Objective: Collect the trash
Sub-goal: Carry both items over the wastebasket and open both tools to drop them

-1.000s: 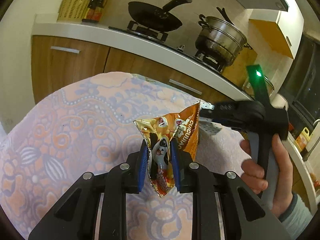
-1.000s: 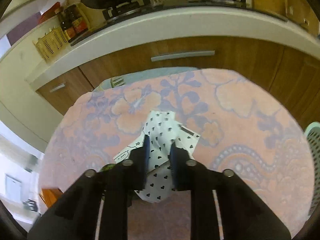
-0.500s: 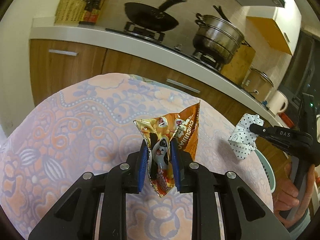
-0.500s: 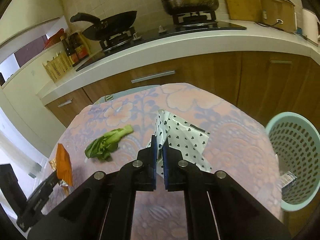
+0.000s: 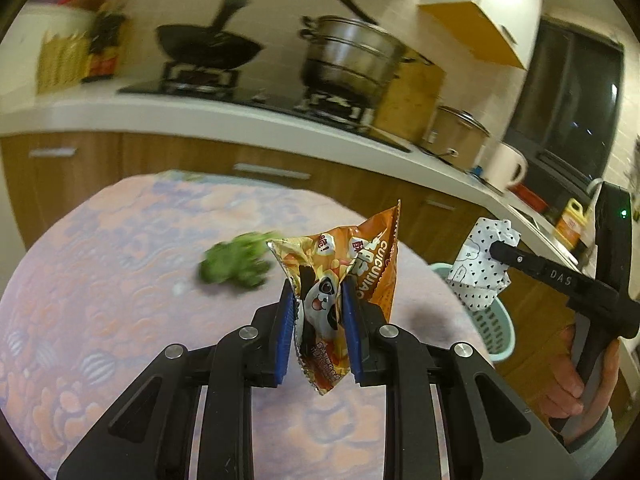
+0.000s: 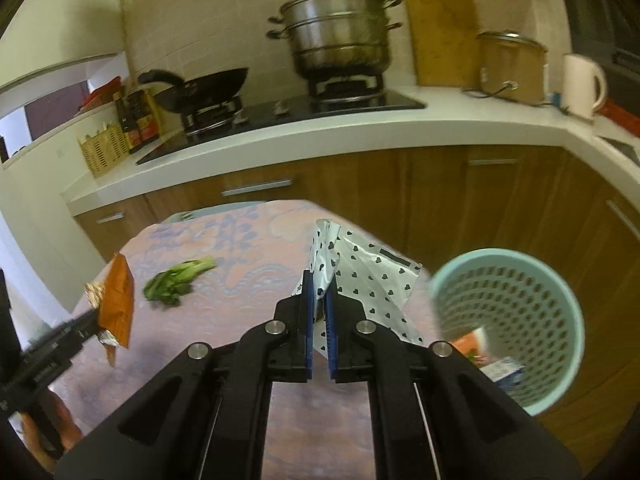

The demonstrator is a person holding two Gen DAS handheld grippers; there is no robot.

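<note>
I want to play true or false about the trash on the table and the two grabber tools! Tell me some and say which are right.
1. The left tool is shut on an orange snack bag. True.
2. The right tool is open and empty. False: it is shut on a white wrapper with black hearts.
3. A green leafy vegetable lies on the tablecloth. True.
4. The green basket stands on top of the table. False: it stands beside the table, lower down.
5. The basket has nothing in it. False: some trash already lies at its bottom.
</note>
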